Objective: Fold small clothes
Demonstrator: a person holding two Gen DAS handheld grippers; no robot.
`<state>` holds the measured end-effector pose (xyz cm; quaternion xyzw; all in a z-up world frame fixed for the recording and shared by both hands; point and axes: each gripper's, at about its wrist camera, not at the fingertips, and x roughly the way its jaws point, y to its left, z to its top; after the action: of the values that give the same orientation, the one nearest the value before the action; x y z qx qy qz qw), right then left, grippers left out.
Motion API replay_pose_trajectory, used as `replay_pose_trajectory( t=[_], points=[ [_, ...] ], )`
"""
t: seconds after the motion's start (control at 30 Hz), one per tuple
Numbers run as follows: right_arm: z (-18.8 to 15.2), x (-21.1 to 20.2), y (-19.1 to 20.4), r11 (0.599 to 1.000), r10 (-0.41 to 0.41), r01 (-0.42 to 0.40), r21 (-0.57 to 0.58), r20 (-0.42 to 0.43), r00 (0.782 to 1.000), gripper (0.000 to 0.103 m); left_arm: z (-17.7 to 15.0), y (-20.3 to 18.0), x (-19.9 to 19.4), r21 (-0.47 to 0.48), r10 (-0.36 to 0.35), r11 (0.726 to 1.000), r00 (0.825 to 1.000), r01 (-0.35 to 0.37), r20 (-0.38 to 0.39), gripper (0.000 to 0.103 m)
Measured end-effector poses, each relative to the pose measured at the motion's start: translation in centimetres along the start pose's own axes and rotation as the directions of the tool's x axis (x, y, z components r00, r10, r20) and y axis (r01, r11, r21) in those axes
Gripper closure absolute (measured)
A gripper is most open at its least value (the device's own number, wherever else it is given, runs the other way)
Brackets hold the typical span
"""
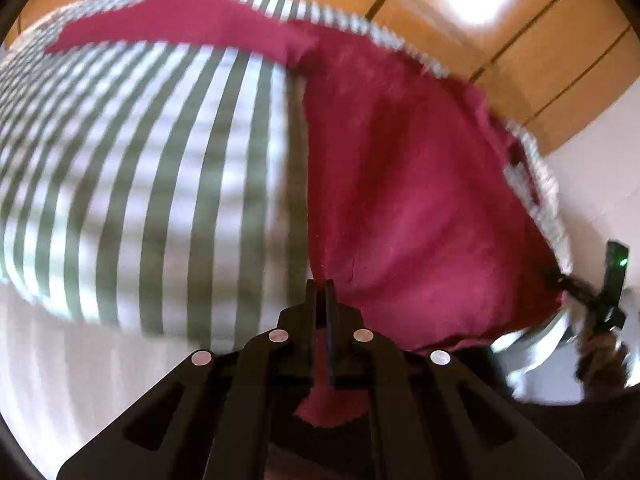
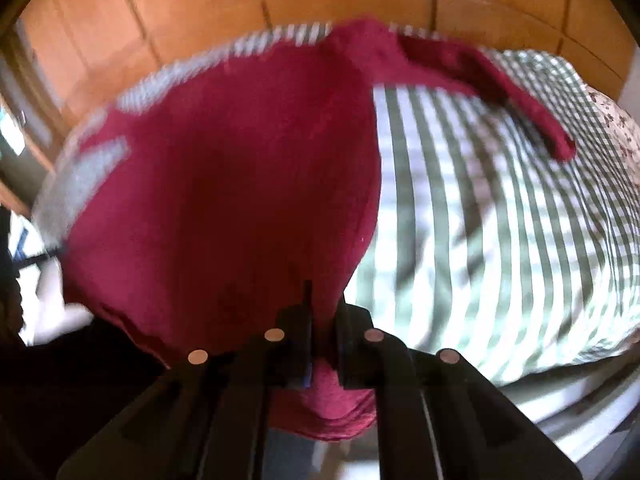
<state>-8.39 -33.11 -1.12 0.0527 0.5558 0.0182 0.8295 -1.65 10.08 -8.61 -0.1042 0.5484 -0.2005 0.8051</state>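
A dark red long-sleeved garment [image 1: 420, 200] lies spread on a bed with a green-and-white striped cover [image 1: 140, 180]. My left gripper [image 1: 320, 292] is shut on the near hem of the red garment, and a tuft of cloth pokes out behind the jaws. In the right wrist view the same red garment [image 2: 240, 184] fills the left half, one sleeve [image 2: 500, 84] stretching away to the right over the striped cover [image 2: 500, 220]. My right gripper [image 2: 322, 300] is shut on the garment's near hem, cloth bunched between its fingers. Both views are blurred.
Wooden wardrobe panels [image 1: 500, 40] stand behind the bed. The other gripper's dark body [image 1: 612, 292] shows at the far right of the left wrist view. A floral pillow [image 2: 616, 124] lies at the bed's right end. The mattress's white side [image 1: 60, 360] drops away below the cover.
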Motion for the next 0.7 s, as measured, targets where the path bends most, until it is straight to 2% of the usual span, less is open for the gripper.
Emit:
replay_pose_trajectory(
  t=[0.07, 0.1, 0.13, 0.17, 0.2, 0.23, 0.27, 0.3, 0.43, 0.57, 0.63, 0.7],
  points=[
    [-1.0, 0.9, -0.9, 0.999, -0.007, 0.008, 0.031, -0.047, 0.999, 0.096, -0.1, 0.1, 0.3, -0.017, 0.016, 1.0, 0.999, -0.017, -0.029, 0.101],
    [-1.1, 1.0, -1.0, 0.999, 0.012, -0.01, 0.047, -0.049, 0.999, 0.095, 0.3, 0.0, 0.0, -0.027, 0.026, 0.999, 1.0, -0.027, -0.012, 0.099],
    [-0.9, 0.9, -1.0, 0.998, 0.022, -0.02, 0.056, -0.043, 0.999, 0.095, 1.0, -0.1, -0.5, -0.029, 0.032, 0.999, 0.999, -0.032, 0.015, 0.093],
    [-0.7, 0.8, -1.0, 0.997, 0.033, -0.031, 0.067, -0.036, 0.999, 0.093, 1.9, -0.6, -1.3, -0.021, 0.029, 0.999, 0.998, -0.027, 0.062, 0.078],
    [-0.3, 0.8, -1.0, 0.996, 0.046, -0.044, 0.073, -0.031, 0.998, 0.089, 2.8, -1.1, -1.9, -0.013, 0.023, 1.0, 0.995, -0.022, 0.101, 0.069],
    [0.2, 0.6, -1.1, 0.996, 0.045, -0.044, 0.074, -0.017, 0.999, 0.085, 3.9, -2.0, -2.3, 0.002, 0.018, 1.0, 0.988, -0.018, 0.153, 0.053],
    [1.0, 0.6, -1.2, 0.996, 0.041, -0.04, 0.08, -0.002, 0.999, 0.069, 4.7, -2.7, -2.5, 0.015, 0.021, 1.0, 0.984, -0.024, 0.18, 0.048],
    [1.7, 0.3, -1.7, 0.994, 0.031, -0.033, 0.101, 0.026, 0.999, 0.054, 5.7, -3.6, -2.3, 0.038, 0.032, 0.998, 0.978, -0.041, 0.205, 0.048],
    [4.4, -0.5, -5.6, 0.974, -0.013, -0.013, 0.225, 0.112, 0.994, 0.05, 9.2, -6.9, 0.4, 0.09, 0.092, 0.989, 0.959, -0.12, 0.267, 0.044],
    [6.8, -0.9, -11.4, 0.915, -0.111, 0.035, 0.401, 0.169, 0.979, 0.048, 11.9, -9.5, 3.6, 0.12, 0.117, 0.981, 0.955, -0.155, 0.272, 0.044],
    [8.4, -1.1, -14.4, 0.874, -0.24, 0.129, 0.468, 0.187, 0.953, 0.045, 12.8, -10.3, 5.3, 0.153, 0.155, 0.968, 0.953, -0.199, 0.26, 0.044],
    [9.8, -1.3, -16.6, 0.845, -0.35, 0.214, 0.49, 0.204, 0.914, 0.035, 12.7, -10.5, 6.8, 0.168, 0.175, 0.962, 0.956, -0.217, 0.235, 0.044]
  ],
)
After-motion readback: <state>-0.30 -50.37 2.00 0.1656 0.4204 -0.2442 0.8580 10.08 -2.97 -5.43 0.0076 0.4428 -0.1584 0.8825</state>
